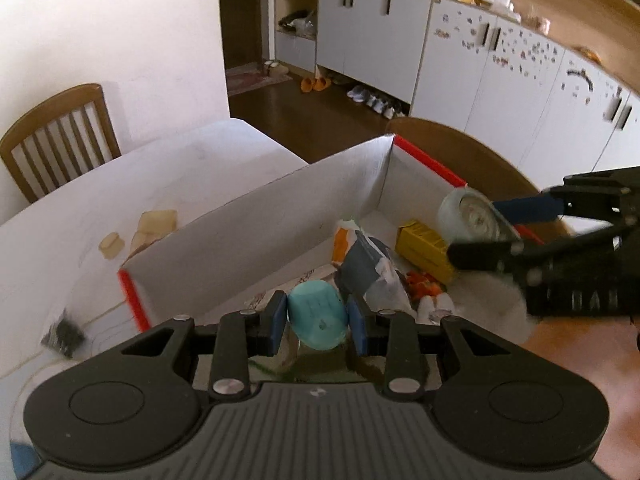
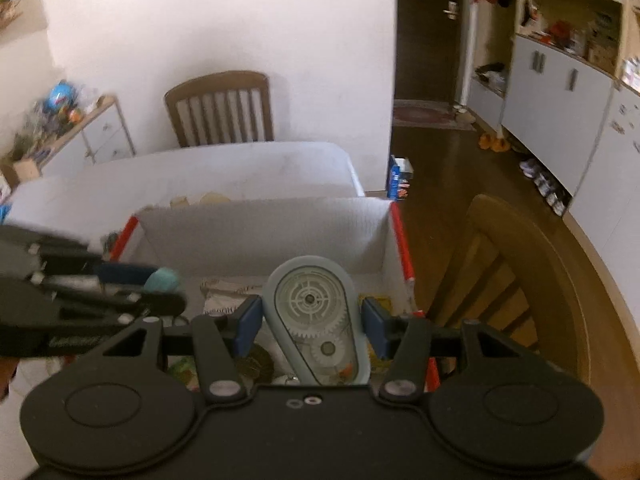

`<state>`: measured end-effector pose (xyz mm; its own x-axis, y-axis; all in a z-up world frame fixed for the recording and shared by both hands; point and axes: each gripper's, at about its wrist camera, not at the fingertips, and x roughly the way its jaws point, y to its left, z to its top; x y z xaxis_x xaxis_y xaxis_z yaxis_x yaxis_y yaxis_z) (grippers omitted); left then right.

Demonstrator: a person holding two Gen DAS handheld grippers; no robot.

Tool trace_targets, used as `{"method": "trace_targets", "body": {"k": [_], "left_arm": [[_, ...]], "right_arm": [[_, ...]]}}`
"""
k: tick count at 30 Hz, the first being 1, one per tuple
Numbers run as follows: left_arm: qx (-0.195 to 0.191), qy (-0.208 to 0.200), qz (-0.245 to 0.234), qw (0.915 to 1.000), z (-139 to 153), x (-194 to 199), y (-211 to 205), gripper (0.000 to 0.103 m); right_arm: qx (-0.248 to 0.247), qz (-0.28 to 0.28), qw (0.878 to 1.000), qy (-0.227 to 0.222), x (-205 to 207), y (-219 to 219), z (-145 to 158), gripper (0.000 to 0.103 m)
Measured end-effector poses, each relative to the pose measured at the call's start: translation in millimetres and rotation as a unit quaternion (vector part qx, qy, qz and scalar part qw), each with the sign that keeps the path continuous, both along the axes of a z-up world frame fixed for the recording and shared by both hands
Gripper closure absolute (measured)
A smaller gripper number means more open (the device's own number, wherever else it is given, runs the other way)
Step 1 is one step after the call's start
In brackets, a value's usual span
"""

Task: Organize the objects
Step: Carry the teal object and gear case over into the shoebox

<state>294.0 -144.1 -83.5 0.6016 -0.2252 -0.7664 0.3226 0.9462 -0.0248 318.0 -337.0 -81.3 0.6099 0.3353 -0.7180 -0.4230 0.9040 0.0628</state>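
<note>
Both loads over the box, ready to drop

Left gripper [image 1: 316, 322] has its jaws closed partway on a teal oval piece [image 1: 318, 316], low centre of its view. Right gripper [image 2: 312, 322] clamps a pale correction-tape dispenser [image 2: 314, 316] the same way. Both hang above the white cardboard box [image 1: 256, 236] on the desk [image 1: 60, 240]. I'd lower each toward a bare patch, clear of the yellow carton [image 1: 426, 250], then release one at a time.

2 tools [image 1: 316, 322] [image 2: 310, 322], 1 box [image 1: 256, 216], 2 chairs [image 1: 60, 140] [image 2: 220, 108], 1 table [image 1: 80, 240]
</note>
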Motion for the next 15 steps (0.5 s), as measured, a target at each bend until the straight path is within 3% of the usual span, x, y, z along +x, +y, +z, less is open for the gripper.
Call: {"method": "trace_targets", "body": {"k": [6,15], "left_arm": [[0.014,0.01,-0.001,0.9998,-14.4,21.2,-15.5,0.07],[0.002,0.035,0.017,0.9992,-28.4,40.2,-18.7,0.07]], "right_arm": [[-0.019,0.031,0.999,0.011,4.4,12.7,-18.7,0.05],[-0.018,0.038,0.998,0.044,10.7,13.6,-39.7,0.05]]}}
